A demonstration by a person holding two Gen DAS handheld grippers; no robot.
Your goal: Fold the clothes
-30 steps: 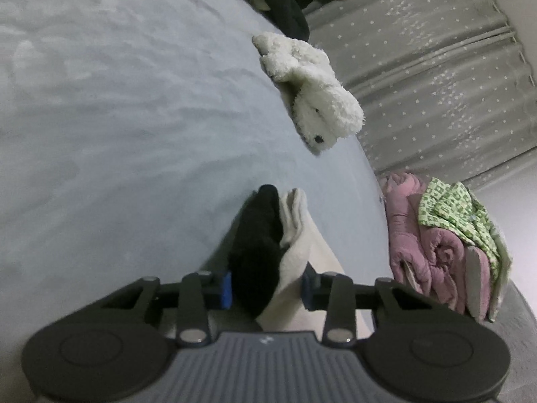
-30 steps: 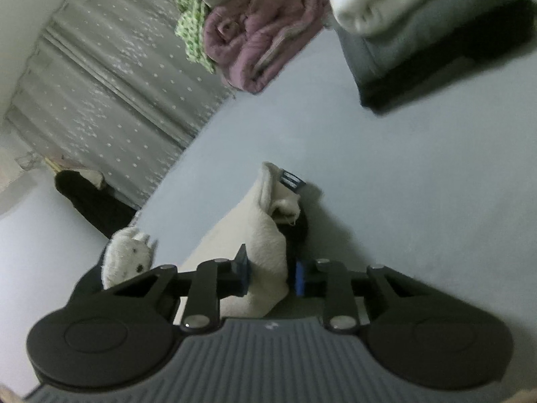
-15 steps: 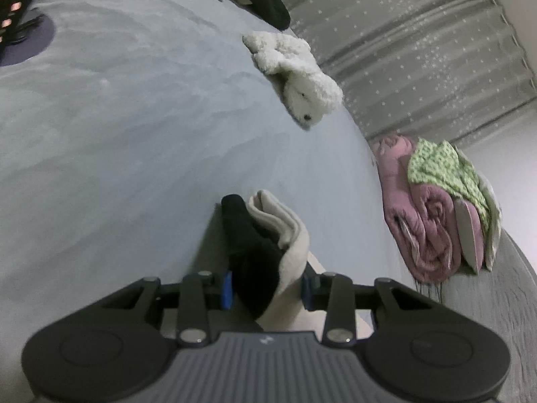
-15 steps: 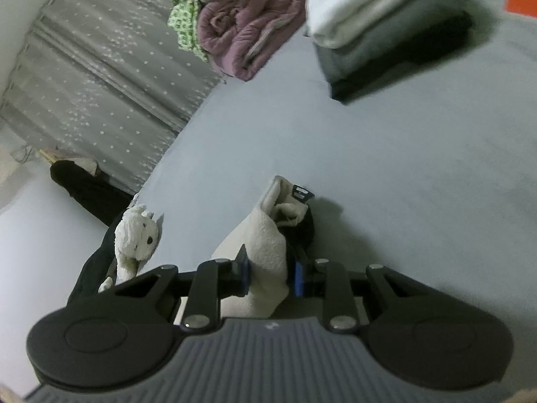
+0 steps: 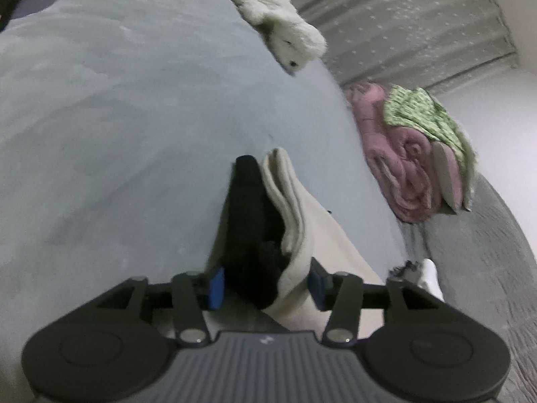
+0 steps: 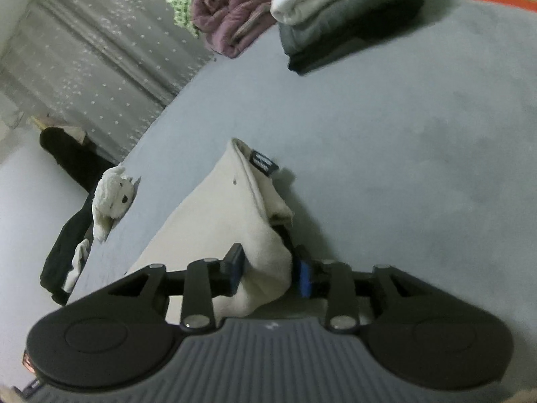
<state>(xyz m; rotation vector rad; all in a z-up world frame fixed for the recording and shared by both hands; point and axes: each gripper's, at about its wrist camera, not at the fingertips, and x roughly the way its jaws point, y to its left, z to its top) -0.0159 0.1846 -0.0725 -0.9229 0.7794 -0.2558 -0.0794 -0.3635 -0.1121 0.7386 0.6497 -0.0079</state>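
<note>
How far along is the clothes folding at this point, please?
Done: a folded stack lies on the bed. In hand: both the left gripper and the right gripper are shut on a cream garment. Left: finishing that fold; the dark clothes by the plush toy look unfolded.

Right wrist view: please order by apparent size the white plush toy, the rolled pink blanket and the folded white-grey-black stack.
1. Folded white-grey-black stack
2. Rolled pink blanket
3. White plush toy
Distances differ, so true sizes are unsure.

soft cream knit garment (image 6: 235, 215), fluffy white plush toy (image 5: 285, 33), matt grey bedsheet (image 5: 117, 117), matt black plastic gripper (image 6: 268, 272).
</note>
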